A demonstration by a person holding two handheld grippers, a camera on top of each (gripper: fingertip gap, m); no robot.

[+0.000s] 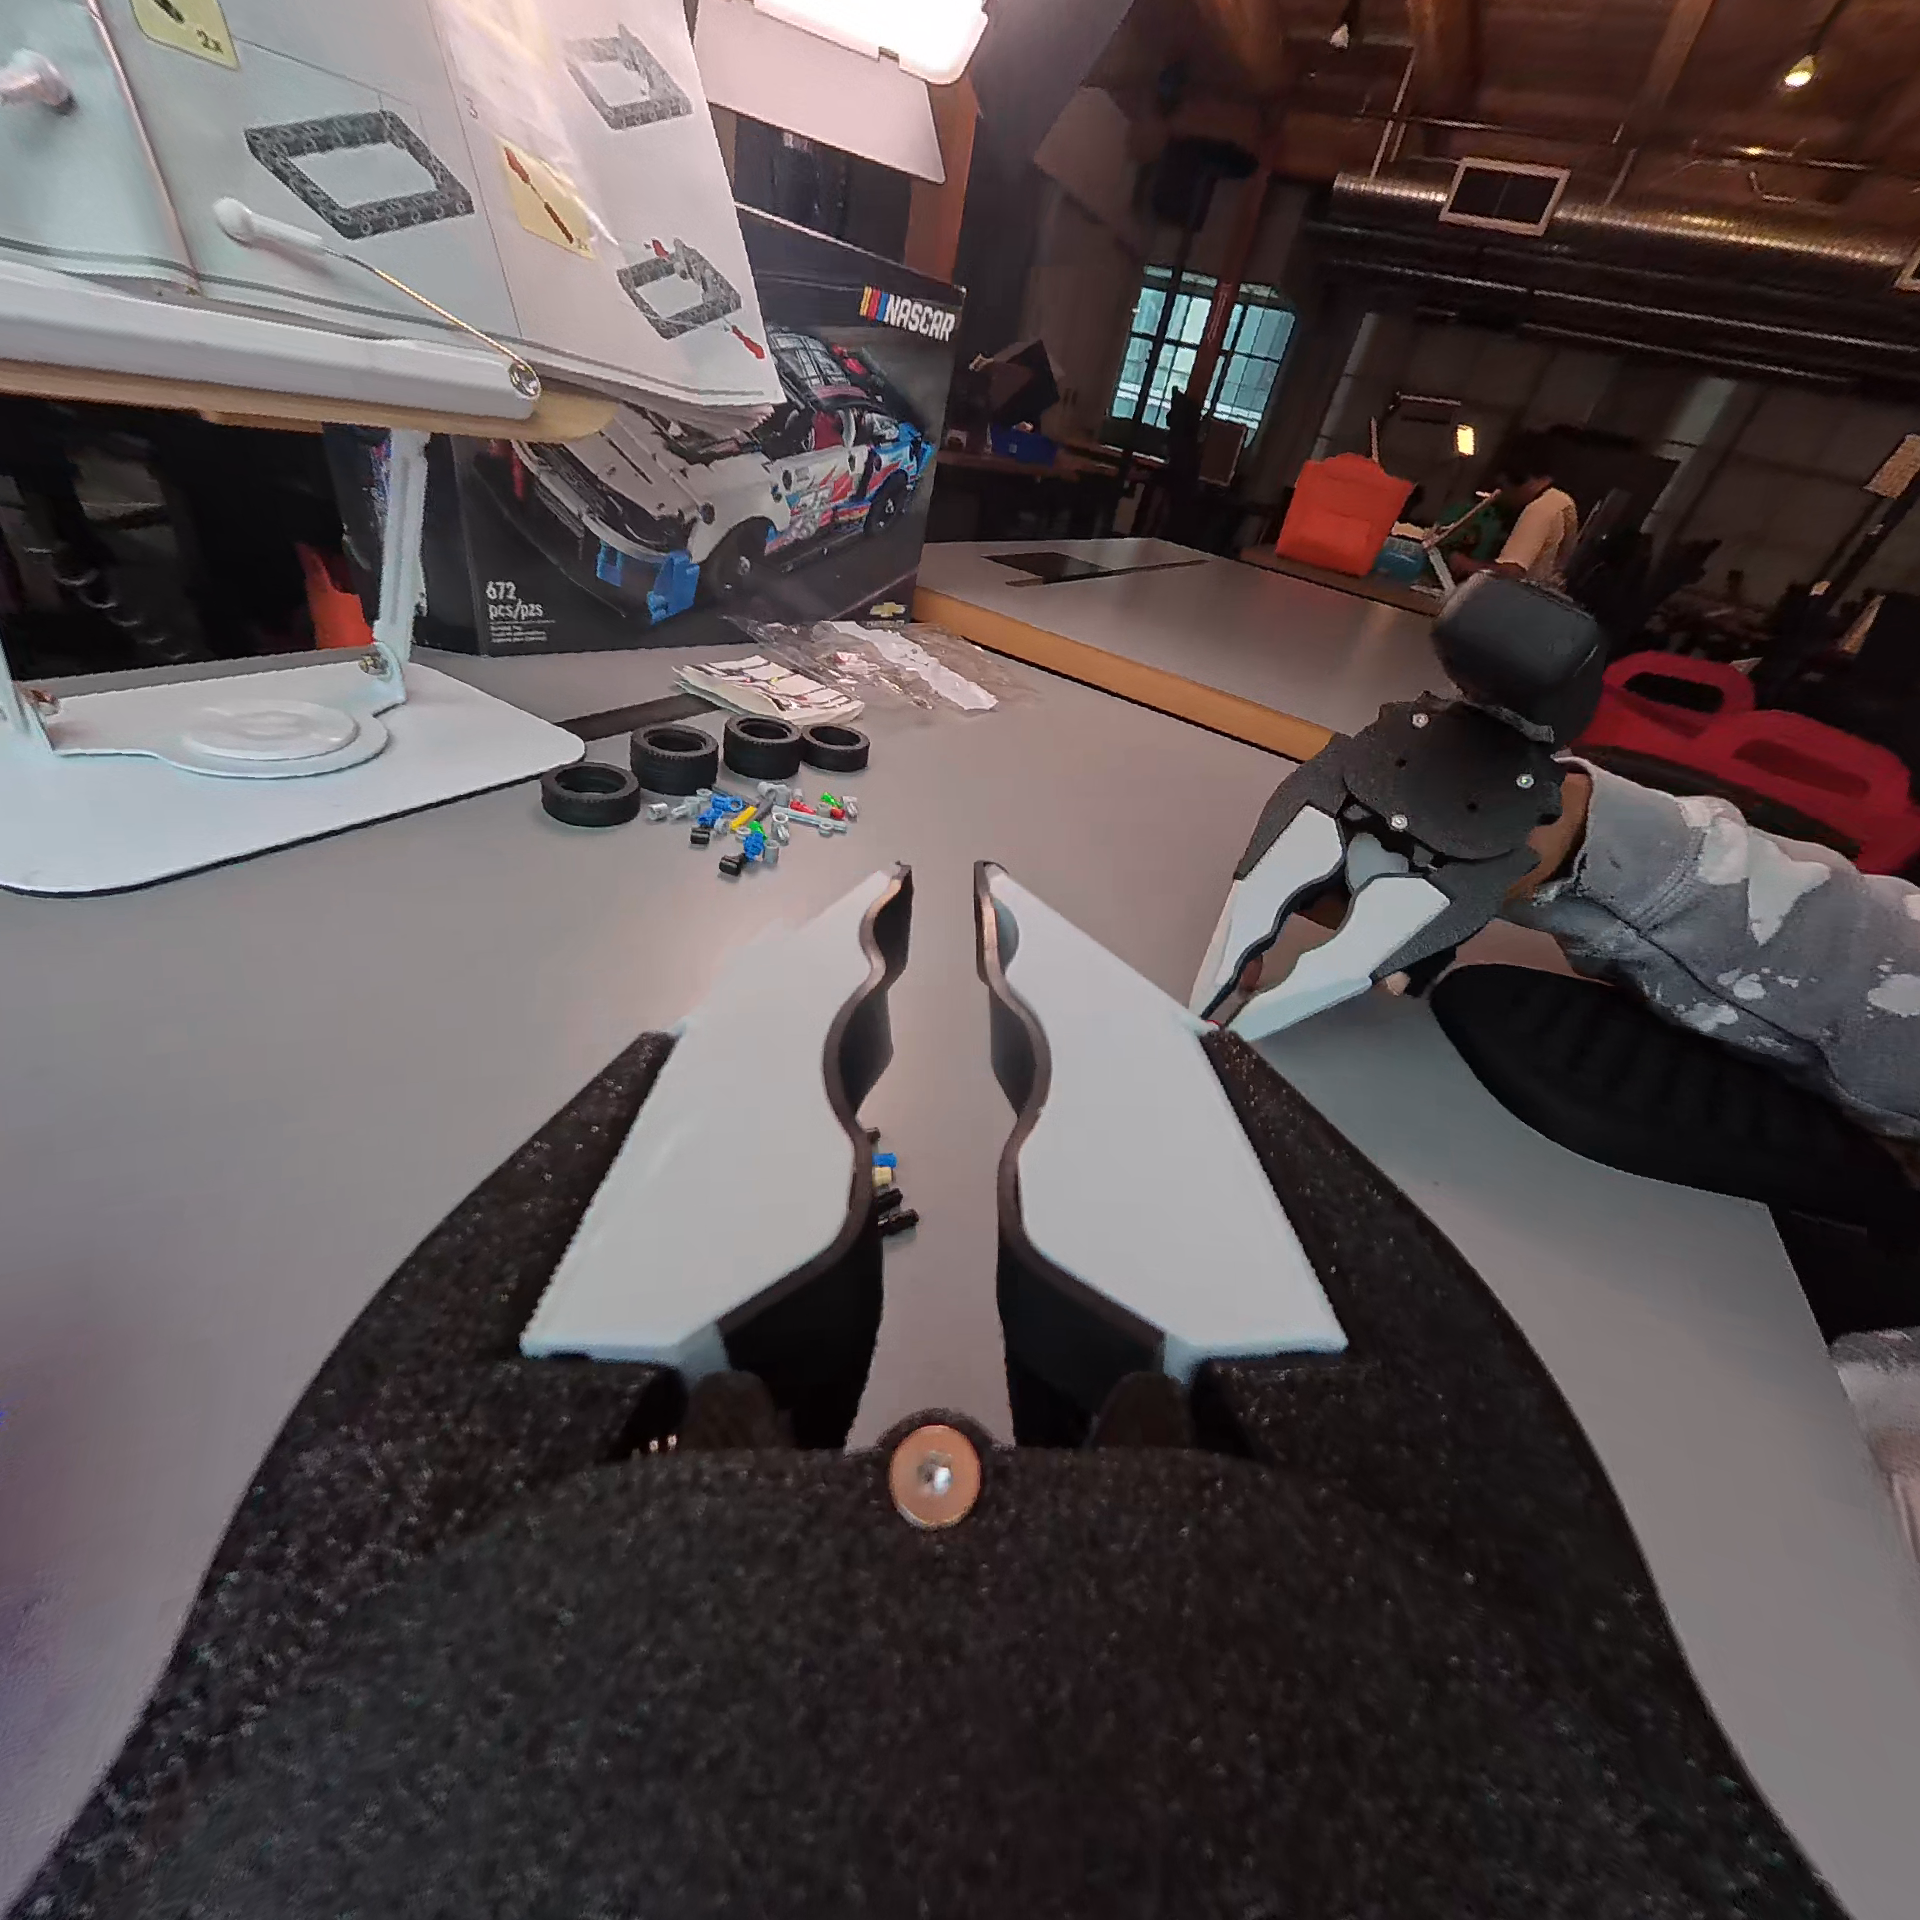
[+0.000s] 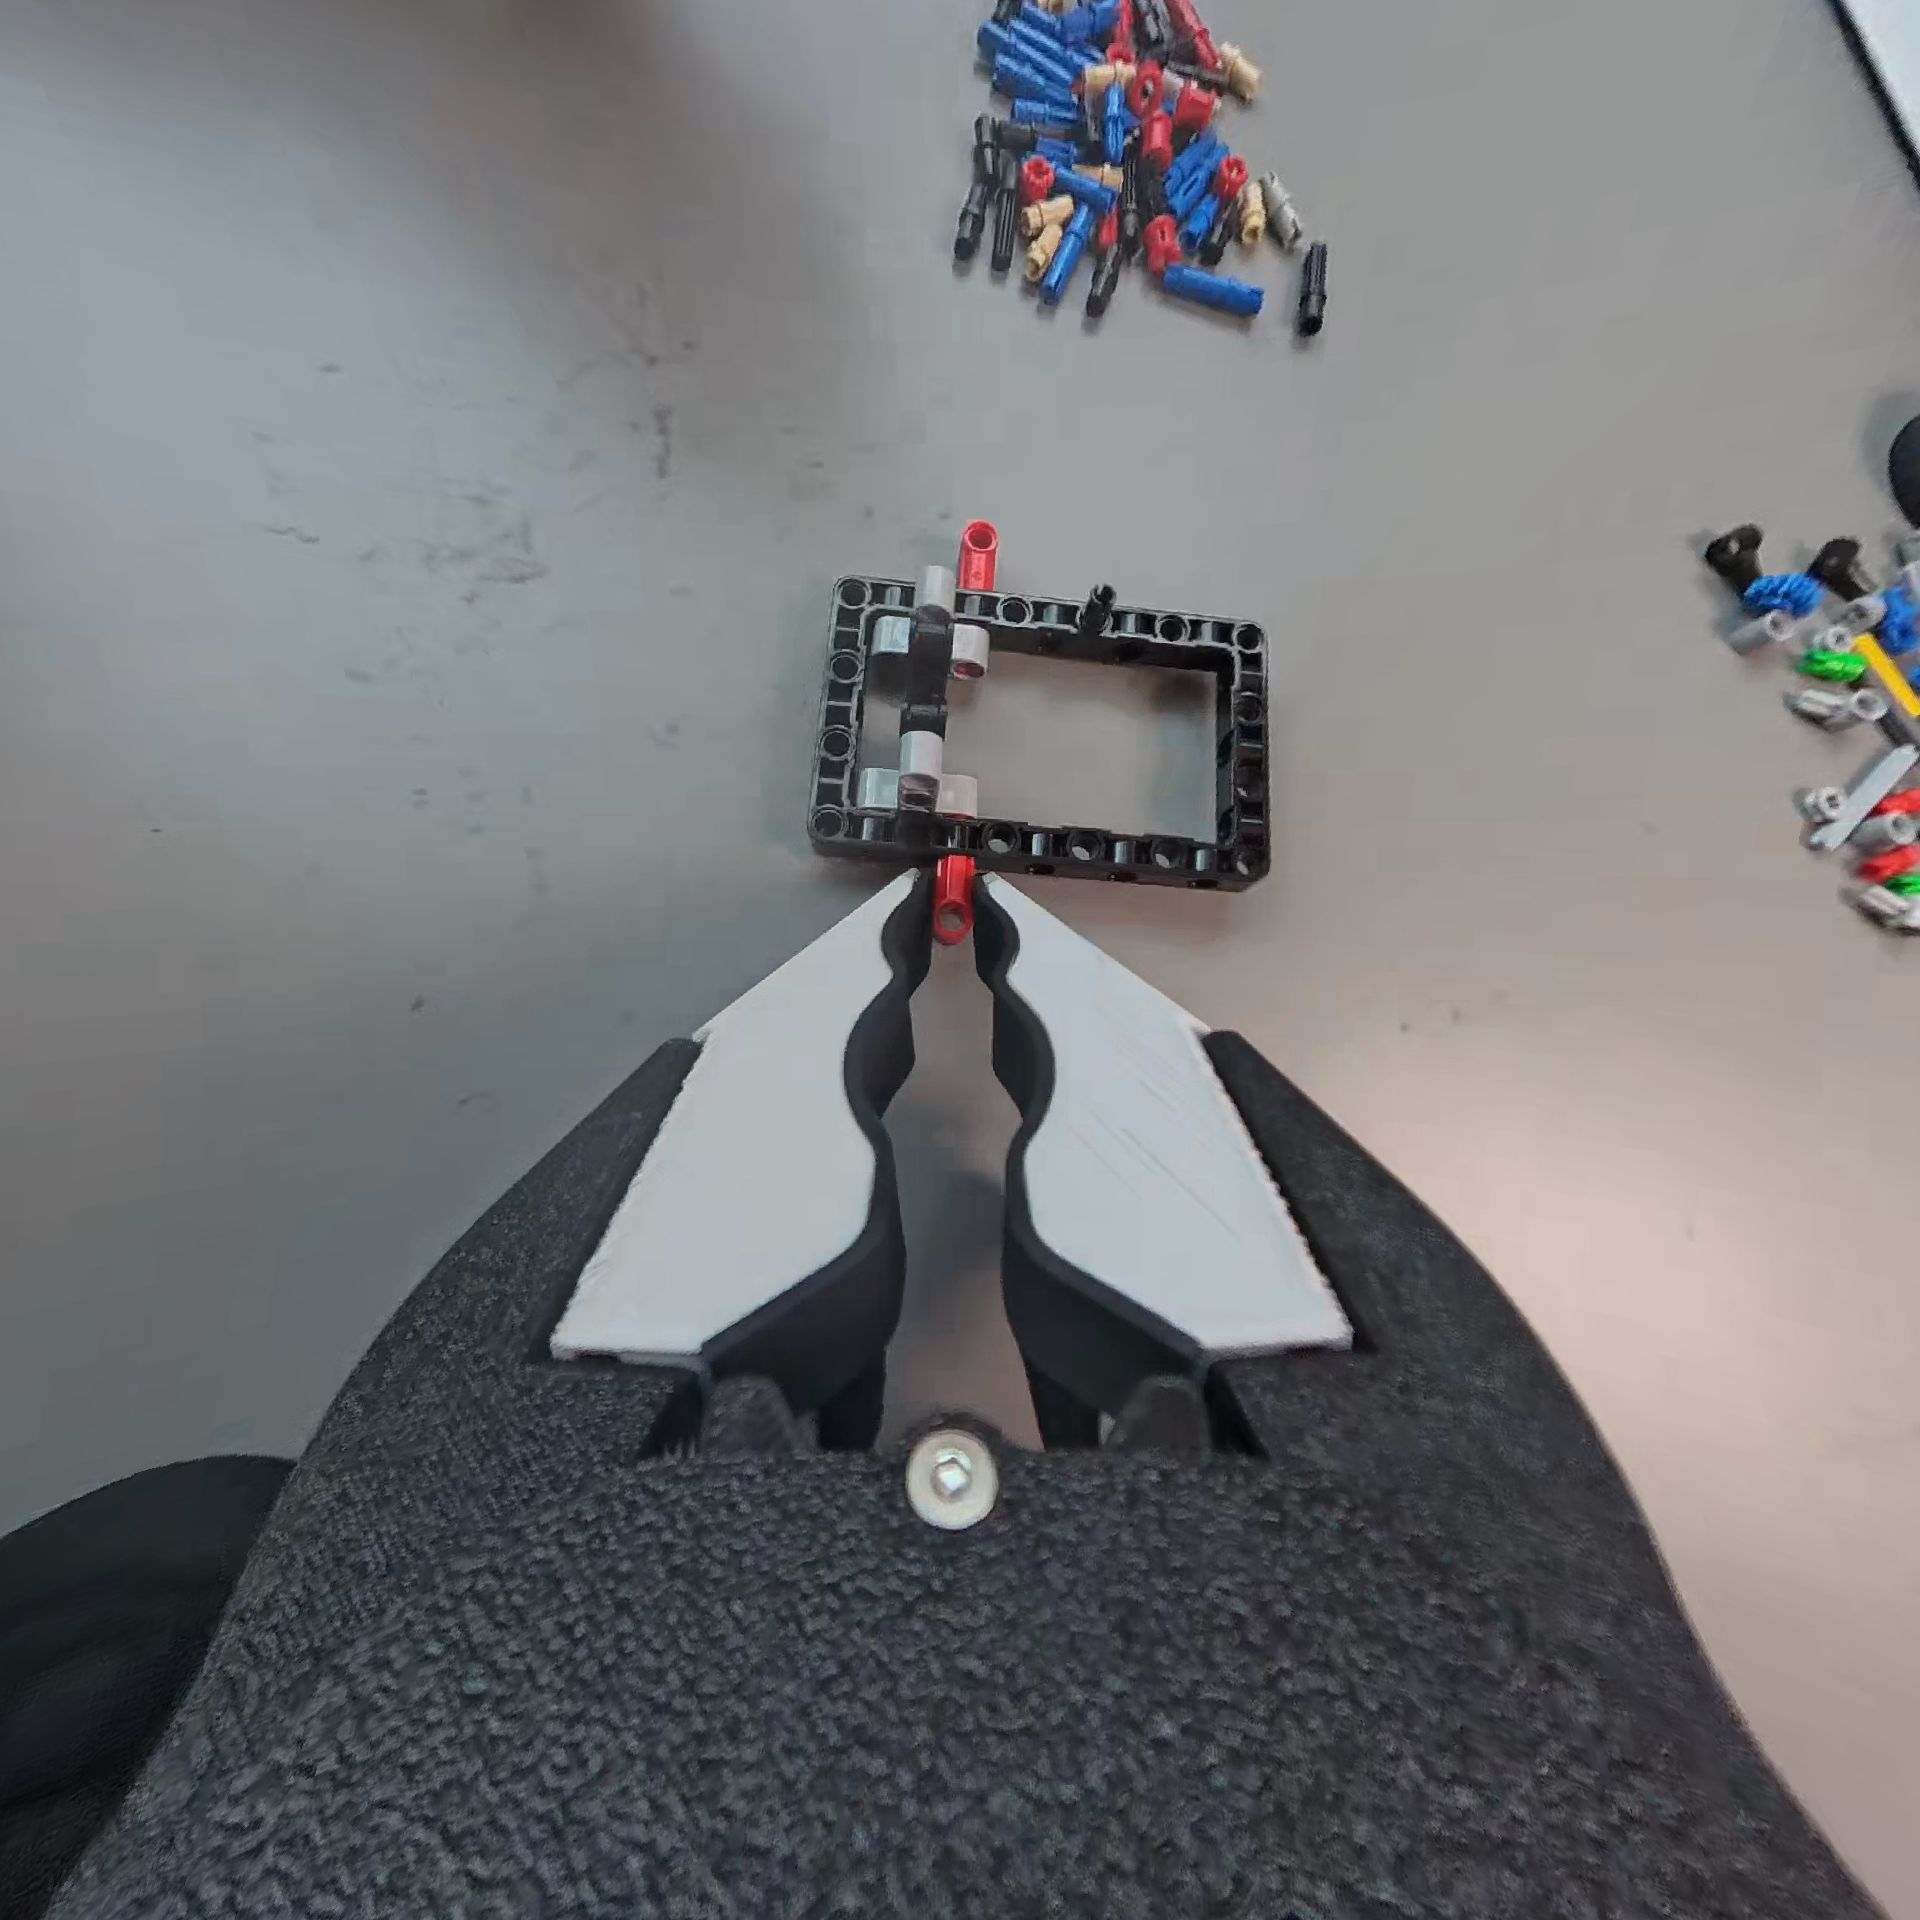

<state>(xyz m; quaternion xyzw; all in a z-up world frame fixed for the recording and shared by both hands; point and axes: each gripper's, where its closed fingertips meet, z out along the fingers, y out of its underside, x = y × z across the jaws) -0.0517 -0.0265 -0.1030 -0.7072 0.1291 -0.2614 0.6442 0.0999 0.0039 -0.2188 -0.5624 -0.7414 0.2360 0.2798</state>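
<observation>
In the right wrist view, a black rectangular beam frame (image 2: 1242, 727) lies flat on the grey table (image 2: 416, 520). Grey and black connectors sit across its left end on a red axle. One red end (image 2: 977, 551) sticks out at the far side. The near red end (image 2: 951, 904) sits between the fingertips of my right gripper (image 2: 948, 891), which is closed on it. My left gripper (image 1: 943, 878) hovers over the table, jaws slightly apart and empty. A few small pins (image 1: 888, 1195) show below it. The right gripper (image 1: 1226, 1013) also shows to its right, tips down at the table.
A pile of blue, black, red and tan pins (image 2: 1122, 156) lies beyond the frame, and mixed small parts (image 2: 1860, 727) lie to the right. Several black tyres (image 1: 675, 758), loose parts (image 1: 758, 816), plastic bags (image 1: 883, 655), the set's box (image 1: 707, 520) and a booklet (image 1: 416, 187) on a stand (image 1: 260, 769) are ahead-left. A sleeved arm (image 1: 1714, 914) holds the right gripper. The grippers' ends are close to 20 cm from one another.
</observation>
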